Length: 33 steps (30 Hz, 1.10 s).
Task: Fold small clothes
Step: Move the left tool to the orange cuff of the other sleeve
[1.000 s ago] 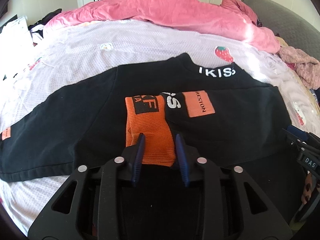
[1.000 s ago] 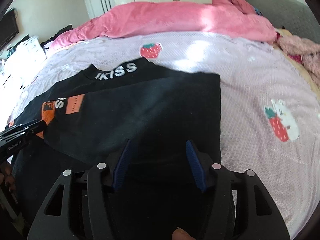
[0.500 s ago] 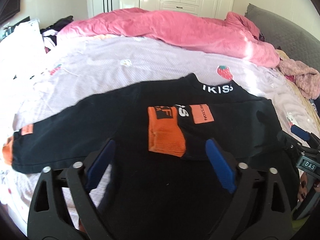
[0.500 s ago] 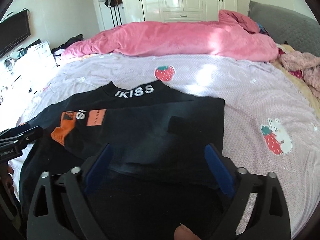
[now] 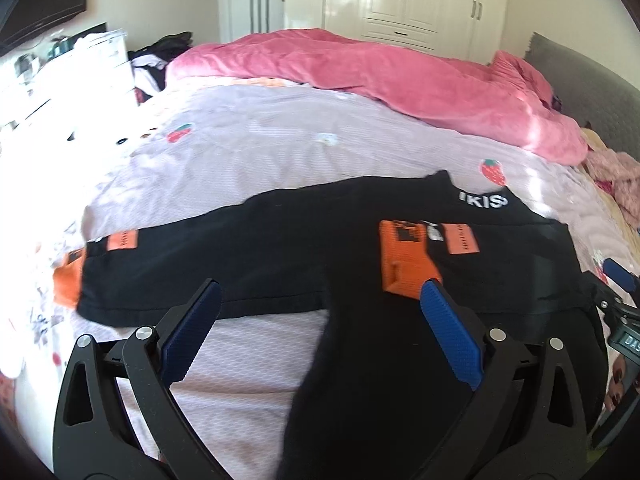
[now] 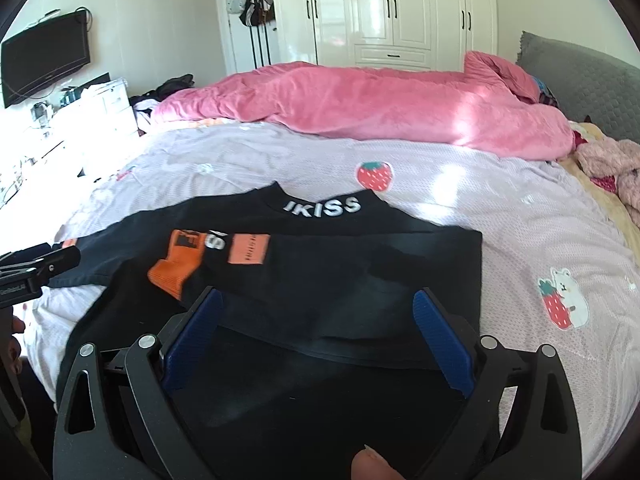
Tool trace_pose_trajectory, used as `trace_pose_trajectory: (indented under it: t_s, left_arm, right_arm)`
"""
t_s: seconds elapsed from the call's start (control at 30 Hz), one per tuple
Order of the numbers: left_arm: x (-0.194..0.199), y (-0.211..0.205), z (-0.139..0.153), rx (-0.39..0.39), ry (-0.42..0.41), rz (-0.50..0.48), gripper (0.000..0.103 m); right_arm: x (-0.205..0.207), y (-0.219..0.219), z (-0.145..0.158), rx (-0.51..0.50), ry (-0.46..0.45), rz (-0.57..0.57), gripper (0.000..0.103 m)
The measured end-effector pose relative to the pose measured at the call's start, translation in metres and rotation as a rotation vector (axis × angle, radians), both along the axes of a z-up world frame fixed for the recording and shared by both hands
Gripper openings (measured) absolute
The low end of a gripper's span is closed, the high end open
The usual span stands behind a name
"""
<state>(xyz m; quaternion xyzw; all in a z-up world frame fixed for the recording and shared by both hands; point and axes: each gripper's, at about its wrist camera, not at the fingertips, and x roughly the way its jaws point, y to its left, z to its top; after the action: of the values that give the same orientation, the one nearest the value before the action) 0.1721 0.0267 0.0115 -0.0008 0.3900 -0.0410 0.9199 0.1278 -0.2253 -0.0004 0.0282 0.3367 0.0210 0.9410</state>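
Both tongs, left and right, spread, released black "IKISS" top.

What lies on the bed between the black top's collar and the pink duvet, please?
In the right wrist view, only lilac bedsheet lies between the black top's collar and the pink duvet, with one printed strawberry just beyond the collar.

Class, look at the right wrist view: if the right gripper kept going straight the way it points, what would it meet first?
Most likely the black top lying folded on the bed; the open right gripper aims down at it, though depth is unclear.
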Motion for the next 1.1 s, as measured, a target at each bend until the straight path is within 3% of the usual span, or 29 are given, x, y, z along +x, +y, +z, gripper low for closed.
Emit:
trace_pose_trajectory:
  t_s: [0.8,1.1]
  left_arm:
    - [-0.007,0.152,-0.009,-0.029,-0.011,0.358,0.093]
    - [-0.005,0.196,-0.026,-0.082,0.011,0.451,0.093]
  right_arm:
    - [0.013,0.097,0.011,0.055,0.019,0.112,0.096]
    - [0.023,0.142,0.010,0.007,0.027,0.181,0.096]
